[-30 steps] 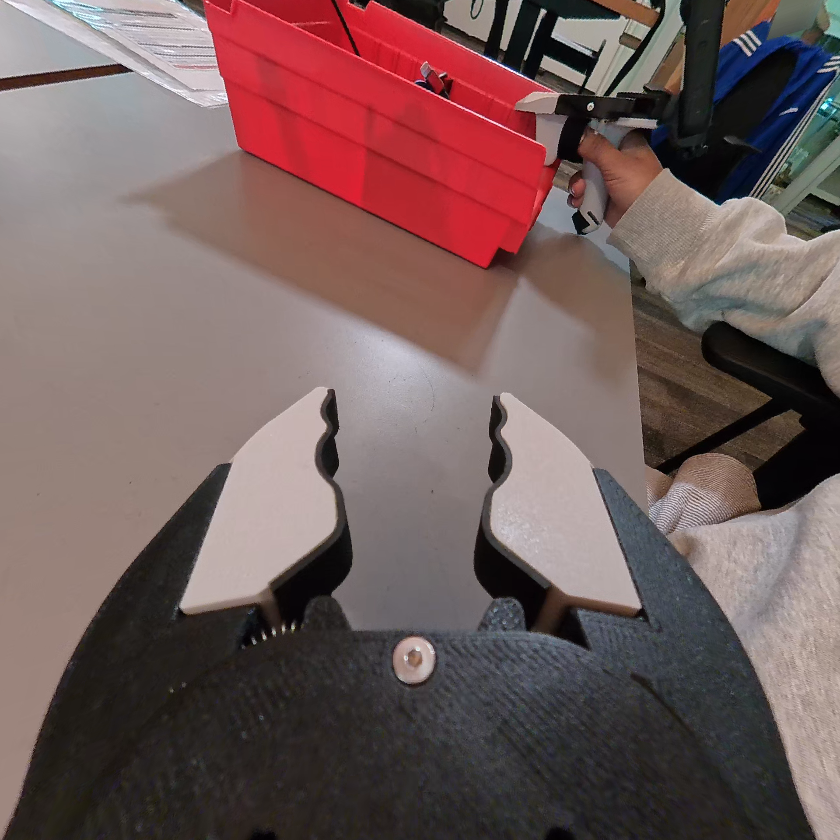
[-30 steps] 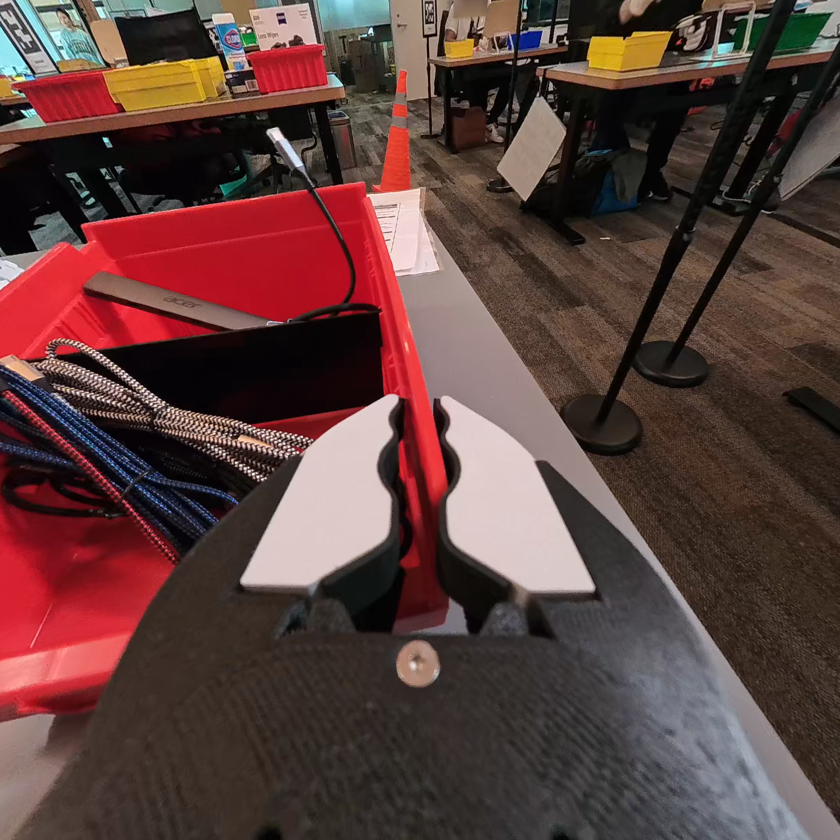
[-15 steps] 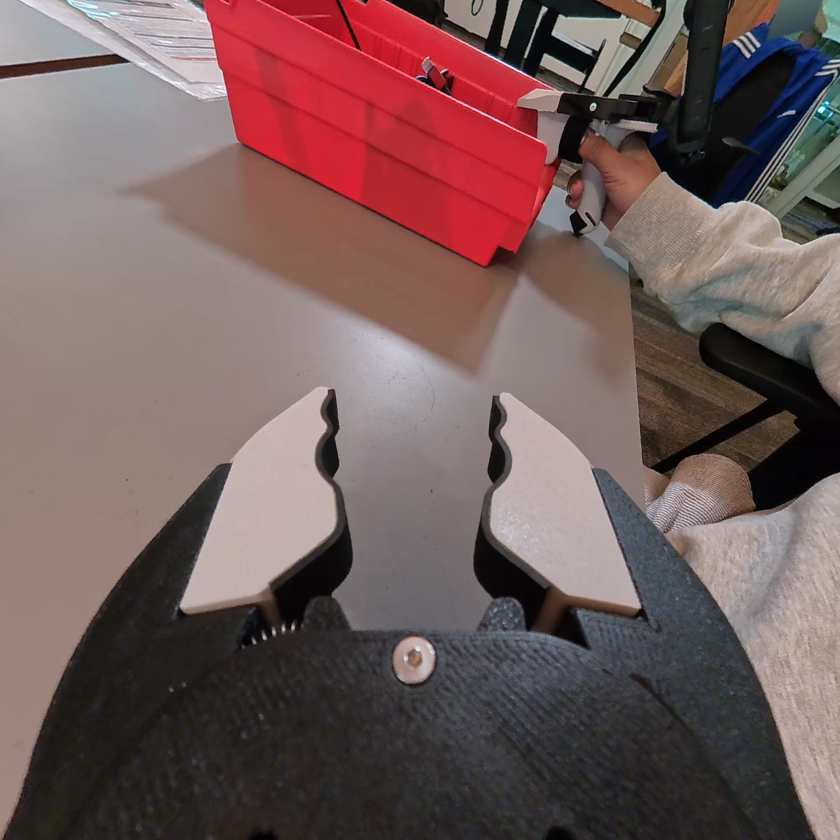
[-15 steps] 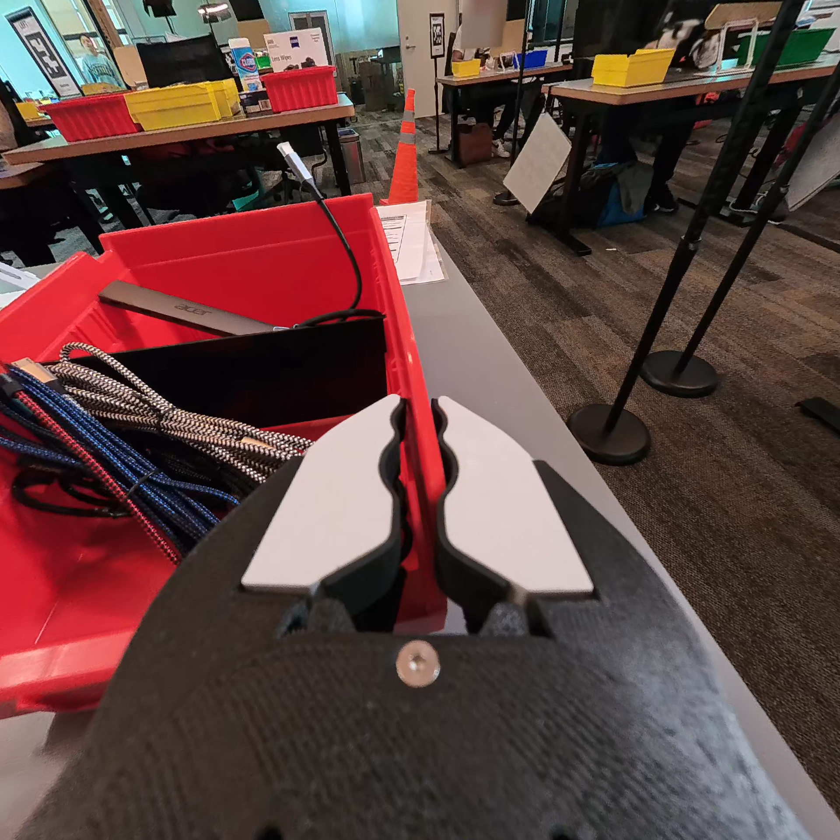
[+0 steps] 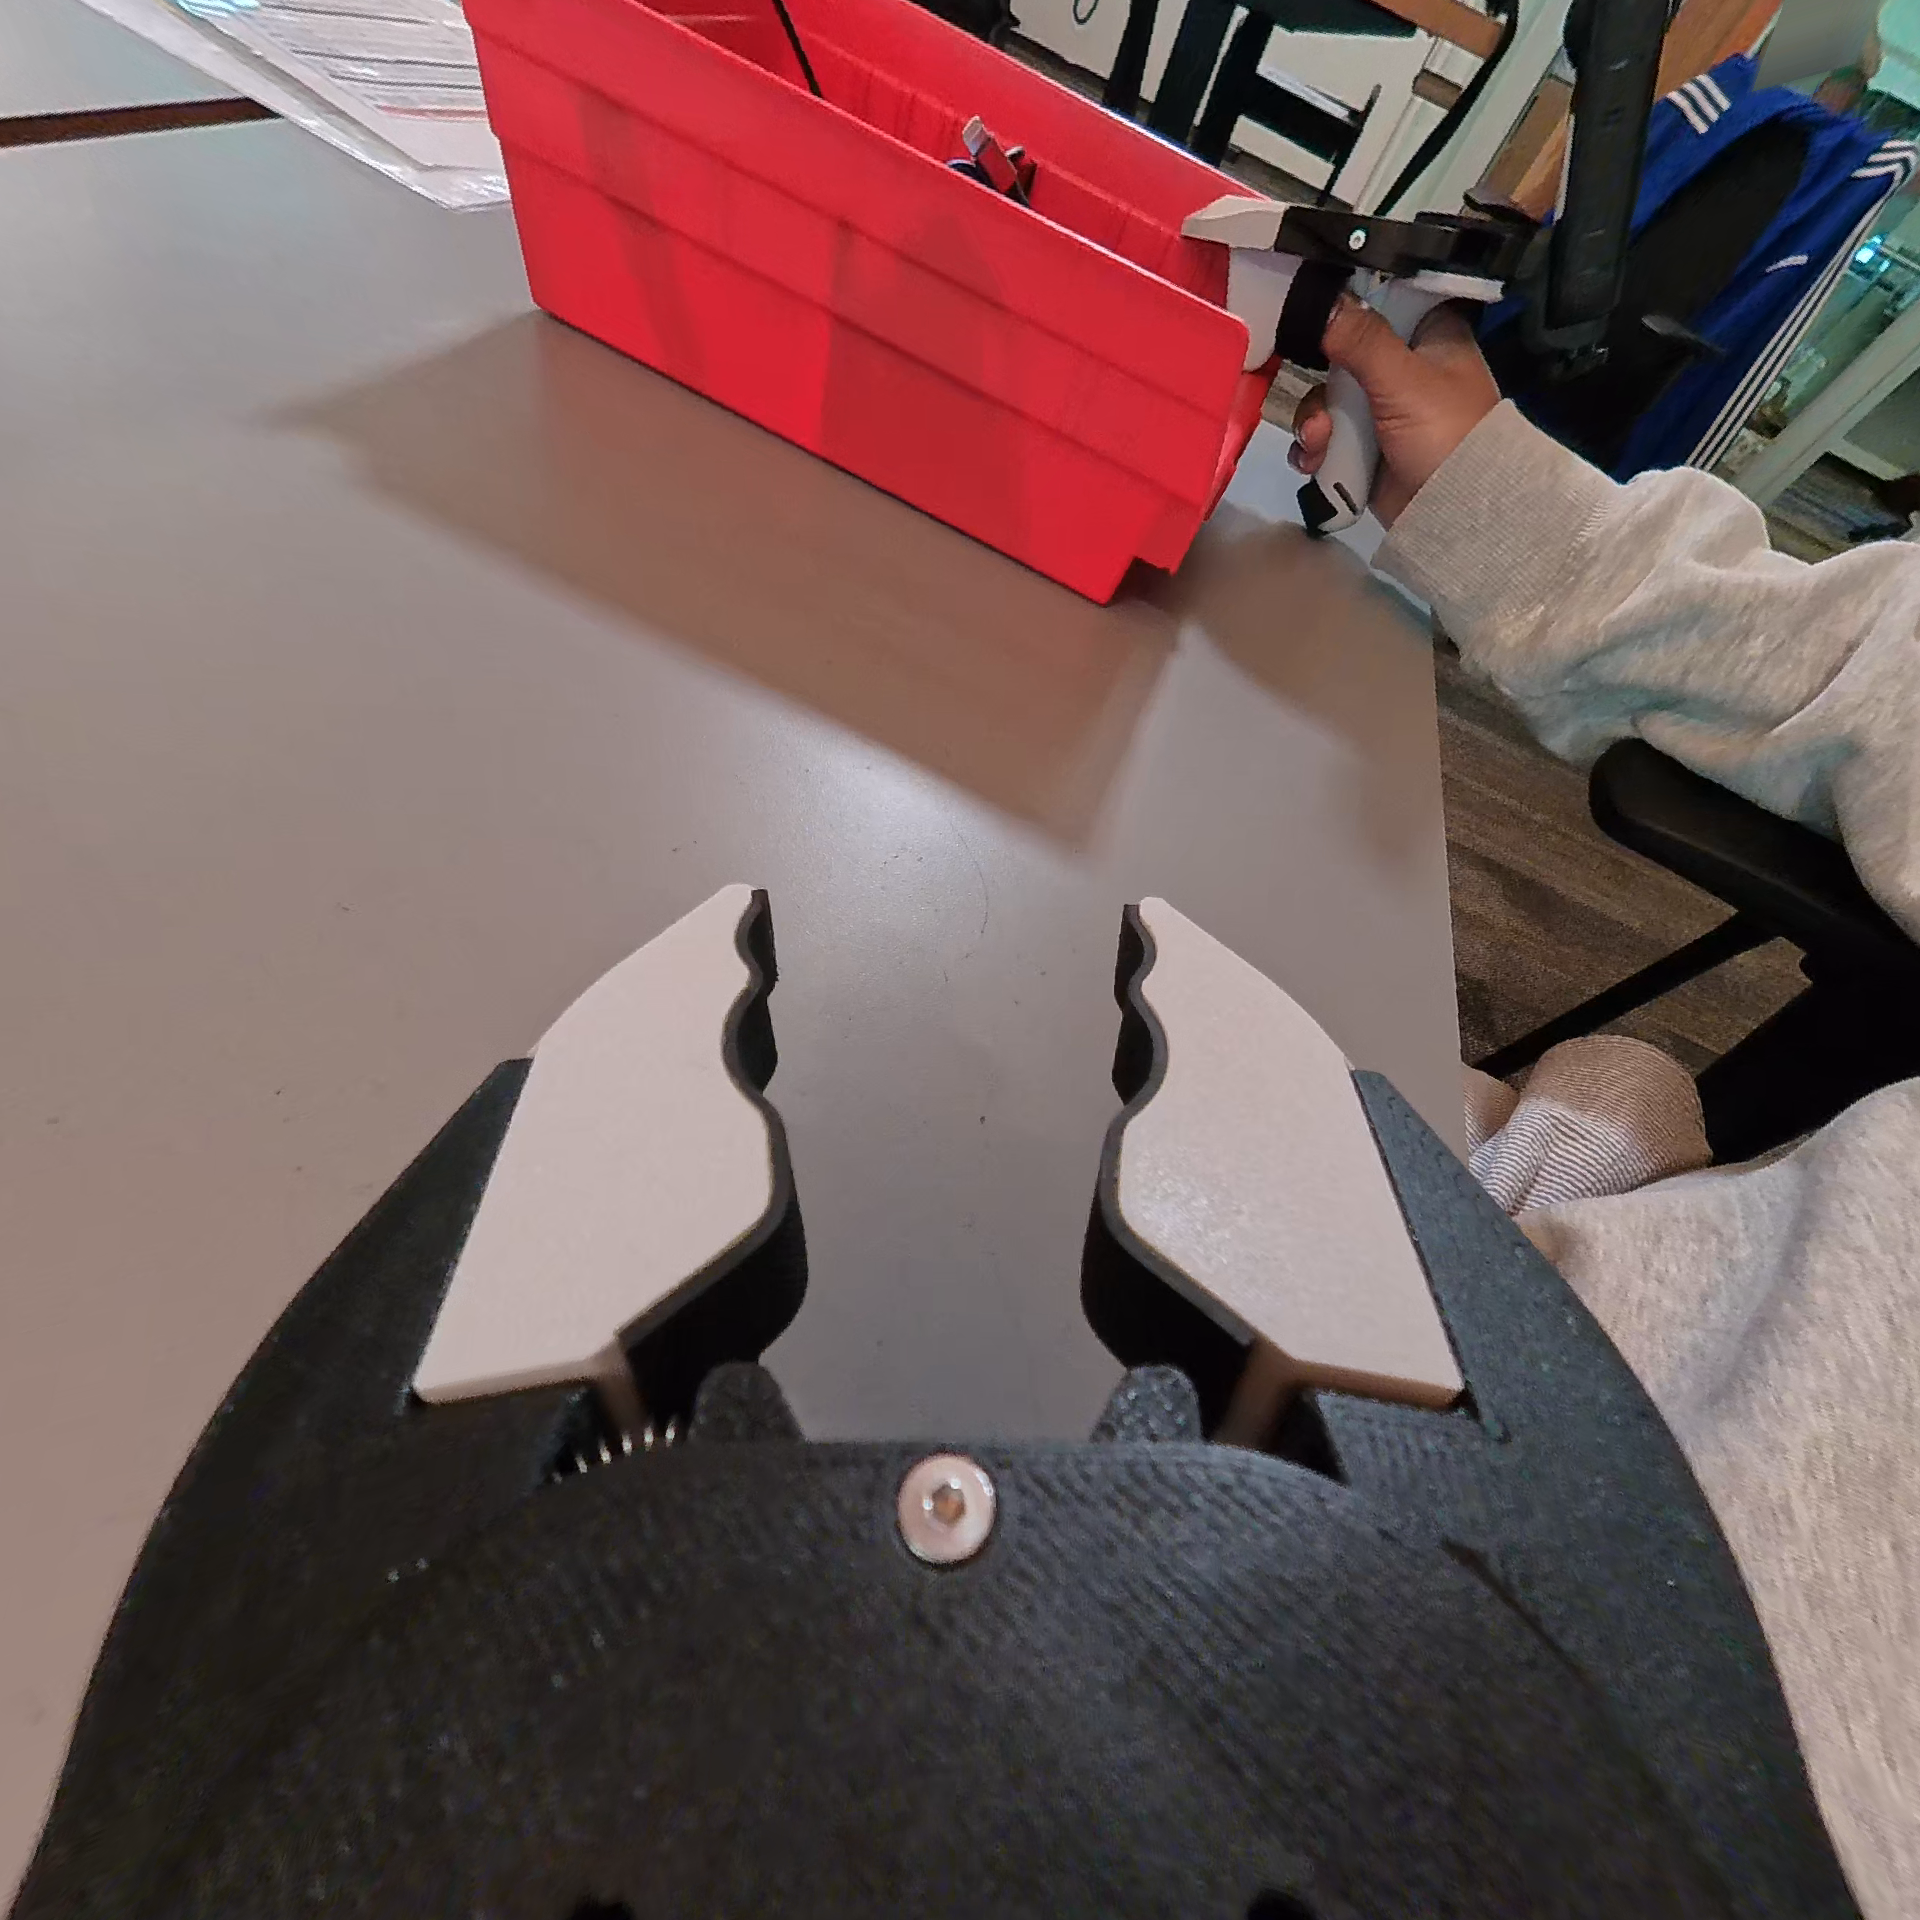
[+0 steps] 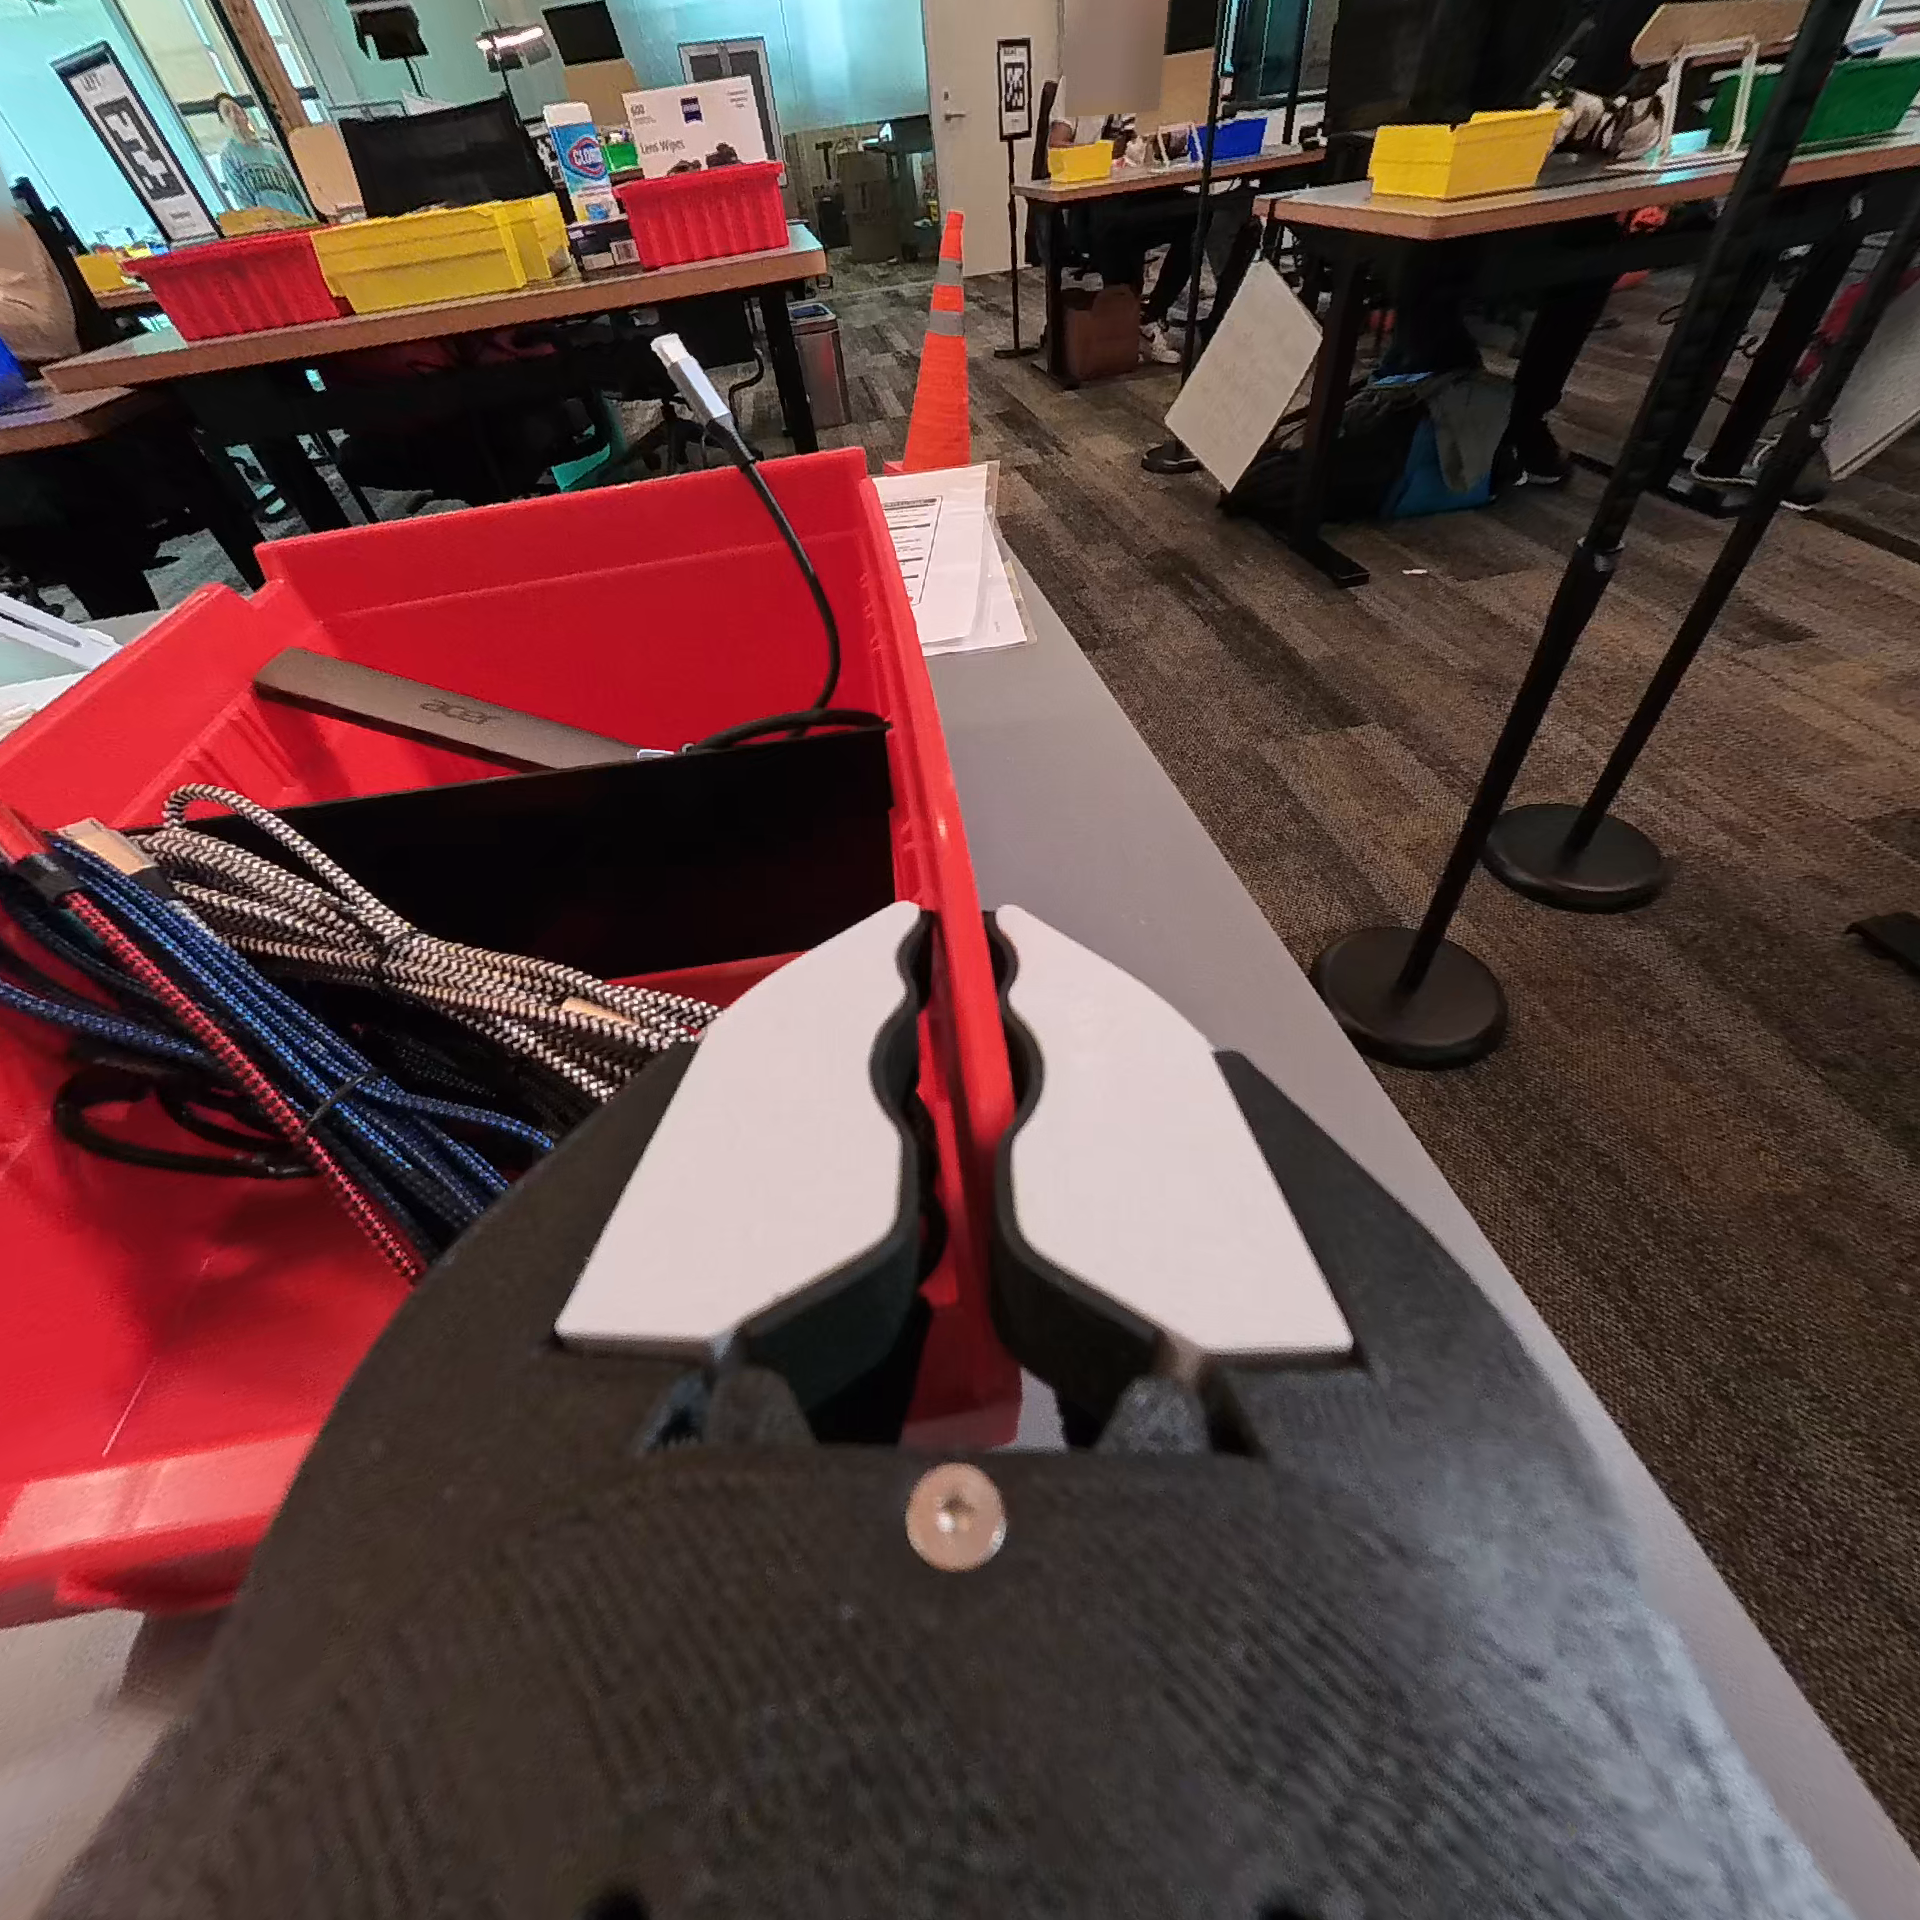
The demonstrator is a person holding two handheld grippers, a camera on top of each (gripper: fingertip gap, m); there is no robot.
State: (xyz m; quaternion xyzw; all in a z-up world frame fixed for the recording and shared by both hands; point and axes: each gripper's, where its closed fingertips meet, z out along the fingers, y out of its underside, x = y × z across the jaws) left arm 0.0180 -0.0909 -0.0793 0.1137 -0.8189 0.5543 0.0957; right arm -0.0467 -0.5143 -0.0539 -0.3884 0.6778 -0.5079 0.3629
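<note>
We are holding our left gripper (image 5: 945,914) low over the bare gray table (image 5: 364,779), with its fingers spread wide and nothing between them. Our right gripper (image 6: 956,925) is squeezing the right wall of the red bin (image 6: 582,634), one finger inside and one outside, with its jaws nearly together on the thin wall. The bin is sitting near the table's right edge. In its near part, braided cables (image 6: 343,997) in blue, red and black-and-white are lying in a heap. A black divider (image 6: 623,842) is standing behind them. Past it, a flat dark device (image 6: 416,712) is leaning, and a thin black cable (image 6: 800,582) is poking up. Beyond the bin, papers (image 6: 951,561) are lying on the table.
</note>
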